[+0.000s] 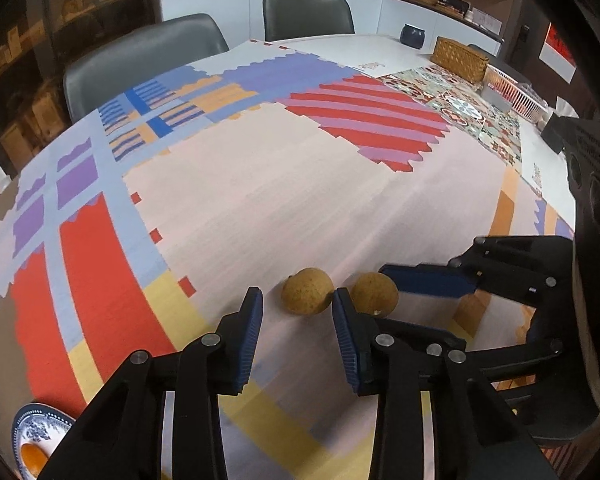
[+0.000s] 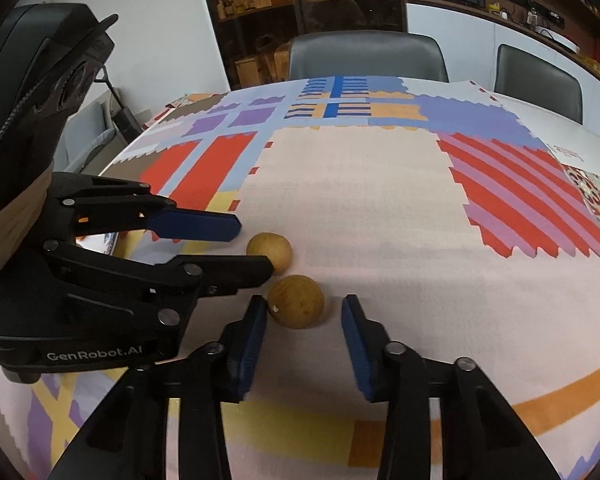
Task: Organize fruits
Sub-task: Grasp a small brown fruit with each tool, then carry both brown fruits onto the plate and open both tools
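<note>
The table (image 1: 284, 200), covered by a patchwork-print cloth, carries two round brownish fruits lying just beside each other on the pale central panel. The left hand-held gripper (image 1: 298, 312) is open and holds nothing; the left fruit (image 1: 307, 290) sits straight ahead of its fingertips, not yet between them. The right hand-held gripper (image 2: 304, 316) is likewise open and empty, with the right fruit (image 2: 296, 301) directly ahead, its near side just entering the gap. Each gripper is nearer its own fruit, and being round, neither fruit offers a long axis. A blue-patterned plate (image 1: 40, 432) lies at the near left edge.
</note>
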`<state>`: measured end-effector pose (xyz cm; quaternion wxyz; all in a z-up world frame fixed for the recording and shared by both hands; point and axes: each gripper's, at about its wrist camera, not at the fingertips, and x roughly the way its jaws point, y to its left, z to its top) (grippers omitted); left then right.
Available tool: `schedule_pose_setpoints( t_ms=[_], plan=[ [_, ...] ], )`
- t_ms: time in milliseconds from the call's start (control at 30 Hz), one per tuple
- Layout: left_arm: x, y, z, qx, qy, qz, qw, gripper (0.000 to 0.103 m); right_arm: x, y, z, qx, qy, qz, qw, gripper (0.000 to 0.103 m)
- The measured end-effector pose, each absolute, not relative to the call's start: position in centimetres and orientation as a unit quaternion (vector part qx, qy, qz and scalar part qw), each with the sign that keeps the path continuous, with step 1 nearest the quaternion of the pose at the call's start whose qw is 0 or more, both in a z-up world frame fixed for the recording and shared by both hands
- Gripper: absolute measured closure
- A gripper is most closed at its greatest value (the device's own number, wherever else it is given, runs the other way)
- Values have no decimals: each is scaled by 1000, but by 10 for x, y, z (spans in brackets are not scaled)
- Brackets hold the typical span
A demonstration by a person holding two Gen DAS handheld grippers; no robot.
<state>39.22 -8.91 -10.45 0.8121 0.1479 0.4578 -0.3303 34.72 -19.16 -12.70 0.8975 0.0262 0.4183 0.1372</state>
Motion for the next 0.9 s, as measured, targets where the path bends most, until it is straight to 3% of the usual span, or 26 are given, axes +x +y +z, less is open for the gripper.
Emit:
schedule_pose_setpoints(
  t_ms=[267,333,433,900],
  plan=[
    [392,-106,-109,168,457,-324,811,68,342,-213,-125,45,412,113,903,72],
    [392,-108,-112,173,459,-315,813,74,343,-222,-124,52,409,98,906,72],
    [392,-108,-112,164,458,-308,818,75,344,-233,-122,75,408,87,906,72],
    [350,-87,-70,132,414,-250,865,75,325,-232,-97,76,385,96,915,72]
  ],
)
